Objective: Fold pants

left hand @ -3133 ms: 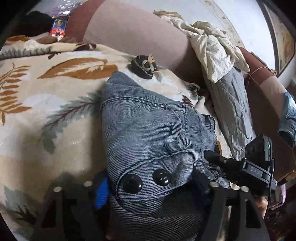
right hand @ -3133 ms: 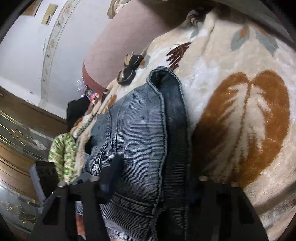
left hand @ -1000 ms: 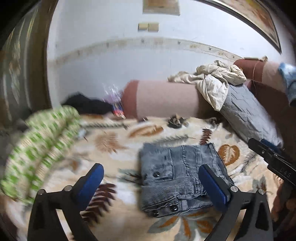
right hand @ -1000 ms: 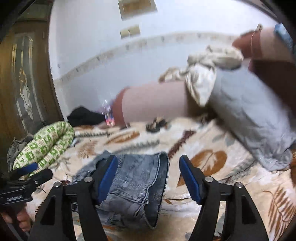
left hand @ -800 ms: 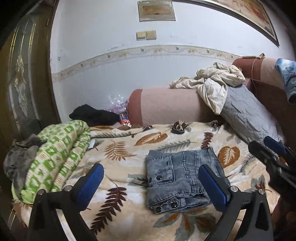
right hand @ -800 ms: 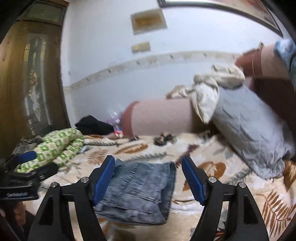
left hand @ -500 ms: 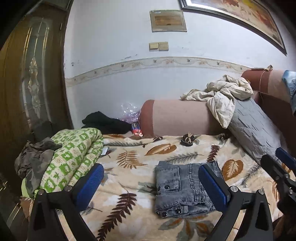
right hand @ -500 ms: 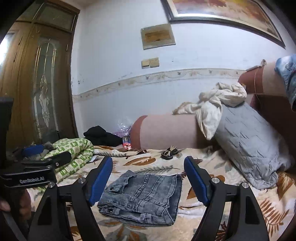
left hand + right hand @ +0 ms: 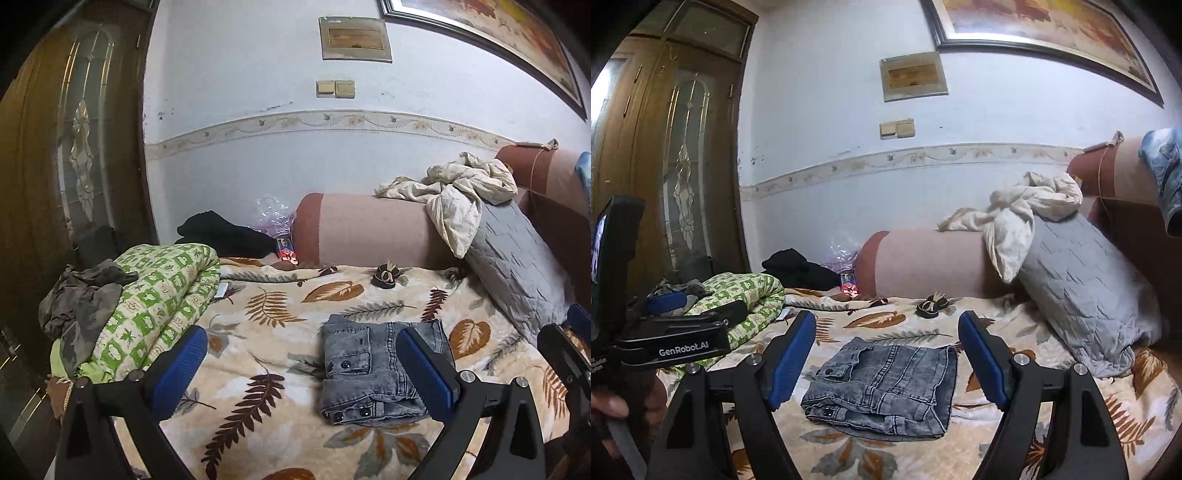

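Note:
The grey denim pants [image 9: 369, 369] lie folded into a compact bundle on the leaf-patterned blanket [image 9: 266, 350], buttons toward the near edge. In the right wrist view the pants [image 9: 886, 384] rest flat between and beyond the blue pads. My left gripper [image 9: 299, 365] is open, raised well back from the bundle, holding nothing. My right gripper [image 9: 886, 350] is open too, with nothing between its pads. The left gripper's body [image 9: 672, 343] shows at the left of the right wrist view, held by a hand [image 9: 613, 410].
A rolled green-and-white quilt [image 9: 155, 299] with a grey-brown garment [image 9: 81, 299] lies at left. A pink bolster [image 9: 365, 230], cream cloth [image 9: 458, 195] and grey pillow [image 9: 517, 266] line the back and right. A small black hair accessory [image 9: 386, 277] lies near the bolster. A wooden door [image 9: 665, 147] stands left.
Both grippers let go of the folded pants and pulled up and back from the bed. The pants now lie free on the blanket and look smaller in both views.

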